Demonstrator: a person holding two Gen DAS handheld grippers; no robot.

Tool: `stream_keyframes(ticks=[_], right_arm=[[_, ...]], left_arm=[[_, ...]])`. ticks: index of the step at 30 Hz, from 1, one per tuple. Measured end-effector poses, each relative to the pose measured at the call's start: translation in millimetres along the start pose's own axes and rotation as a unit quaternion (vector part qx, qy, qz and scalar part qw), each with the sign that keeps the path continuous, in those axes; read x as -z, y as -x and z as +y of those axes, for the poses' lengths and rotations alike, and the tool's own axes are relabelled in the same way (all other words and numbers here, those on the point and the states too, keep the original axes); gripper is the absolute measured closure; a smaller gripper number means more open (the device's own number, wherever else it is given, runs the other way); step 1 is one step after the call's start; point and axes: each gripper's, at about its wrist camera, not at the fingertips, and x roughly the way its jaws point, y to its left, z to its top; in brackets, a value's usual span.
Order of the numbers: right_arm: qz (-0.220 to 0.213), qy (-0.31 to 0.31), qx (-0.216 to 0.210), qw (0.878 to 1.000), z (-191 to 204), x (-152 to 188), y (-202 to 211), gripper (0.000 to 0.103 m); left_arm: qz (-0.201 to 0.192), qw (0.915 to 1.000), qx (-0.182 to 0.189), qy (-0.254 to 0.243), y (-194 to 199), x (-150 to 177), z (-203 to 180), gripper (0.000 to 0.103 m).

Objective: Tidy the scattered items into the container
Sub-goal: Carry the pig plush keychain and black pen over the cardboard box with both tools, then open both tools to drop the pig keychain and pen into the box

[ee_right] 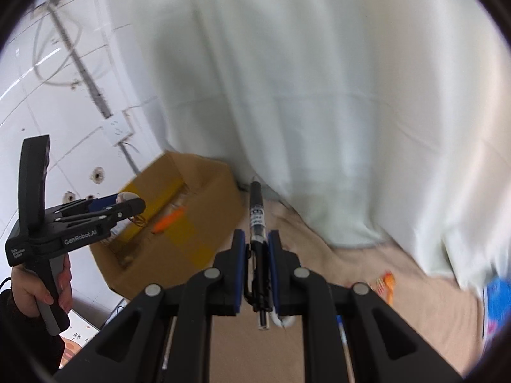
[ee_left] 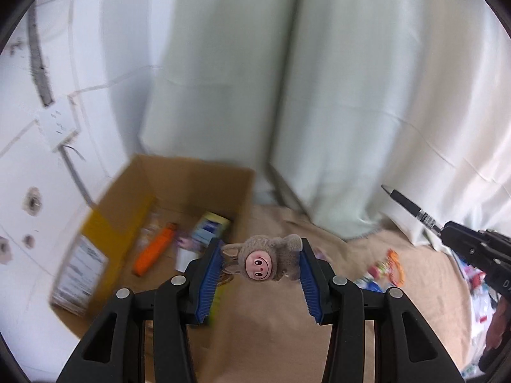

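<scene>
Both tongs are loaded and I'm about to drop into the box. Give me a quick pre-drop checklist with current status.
1. Left tongs clamp the grey plush doll with a pink face: ok.
2. Right tongs clamp the black pen: ok.
3. Brown cardboard box open on top: ok.
4. Room beside the orange marker inside: ok.
5. Doll over the opening: not ok, it is at the near corner.
6. Pen over the opening: not ok, it is to the box's right.

Both wrist cameras look forward along own fingers, tilted down, facing pale curtain (ee_left: 319, 95). Shared: cardboard box (ee_left: 179, 191) at left, tan surface (ee_right: 335, 287); each view catches other gripper at its edge.
</scene>
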Motion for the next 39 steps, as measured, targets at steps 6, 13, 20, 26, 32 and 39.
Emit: stream_keyframes(ticks=[6, 13, 20, 26, 32, 39], right_arm=[[-0.004, 0.043, -0.064, 0.997, 62, -39, -50, 0.086], [0.058, 0.056, -0.103, 0.991, 120, -49, -146, 0.086], [0.115, 0.075, -0.097, 0.986, 153, -35, -212, 0.086], [0.123, 0.088, -0.083, 0.985, 159, -32, -222, 0.025], [0.089, 0.074, -0.073, 0.991, 147, -44, -198, 0.022], [0.043, 0.038, -0.065, 0.996, 111, -53, -146, 0.016]], left_arm=[[-0.008, 0.9982, -0.055, 0.021, -3, -17, 66, 0.056], [0.02, 0.9956, -0.081, 0.042, -40, -2, 124, 0.056], [0.054, 0.993, -0.078, 0.069, -76, 25, 152, 0.056], [0.062, 0.9922, -0.071, 0.082, -86, 35, 161, 0.056], [0.062, 0.9913, -0.076, 0.087, -81, 37, 158, 0.056], [0.057, 0.991, -0.094, 0.076, -71, 27, 144, 0.001]])
